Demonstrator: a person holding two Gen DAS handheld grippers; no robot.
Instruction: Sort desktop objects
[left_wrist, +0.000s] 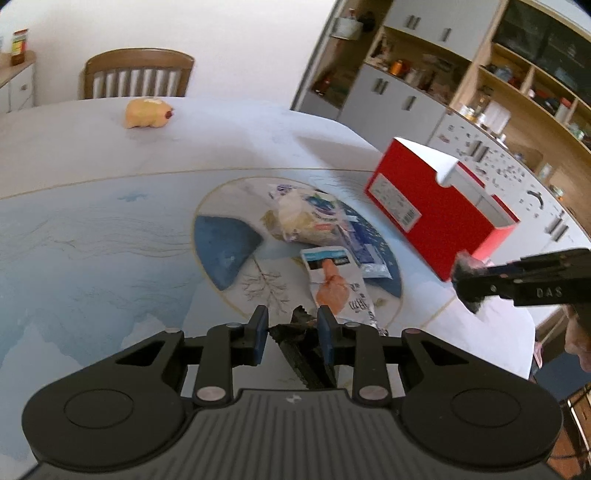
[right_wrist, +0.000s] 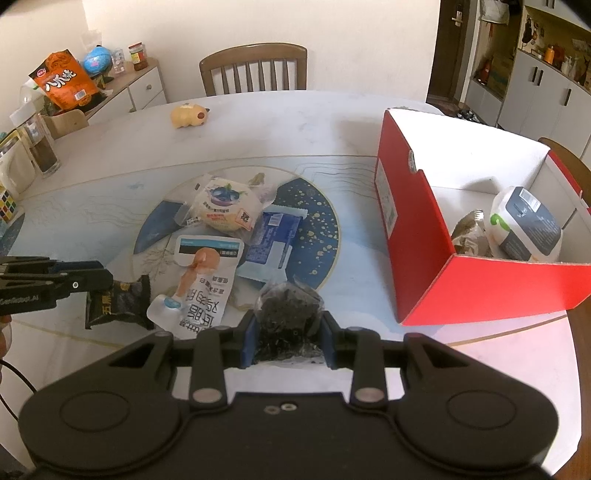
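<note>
My left gripper (left_wrist: 292, 315) is shut on a black snack packet (left_wrist: 295, 343) with gold print, held just above the table; in the right wrist view this gripper (right_wrist: 105, 282) comes in from the left with the packet (right_wrist: 118, 301) hanging from it. My right gripper (right_wrist: 287, 319) is shut on a clear bag of dark bits (right_wrist: 288, 306), left of the open red box (right_wrist: 480, 288). On the round blue design lie a white chicken packet (right_wrist: 203, 280), a blue packet (right_wrist: 273, 240) and a wrapped bun (right_wrist: 225, 206). The box holds two packets (right_wrist: 524, 225).
A yellow toy (right_wrist: 188, 114) sits at the table's far side, before a wooden chair (right_wrist: 255, 70). At the left edge stand a glass jar (right_wrist: 40, 147) and a puzzle cube (right_wrist: 7, 205). A sideboard (right_wrist: 140, 88) carries an orange bag, and shelving (left_wrist: 498, 92) lines the right.
</note>
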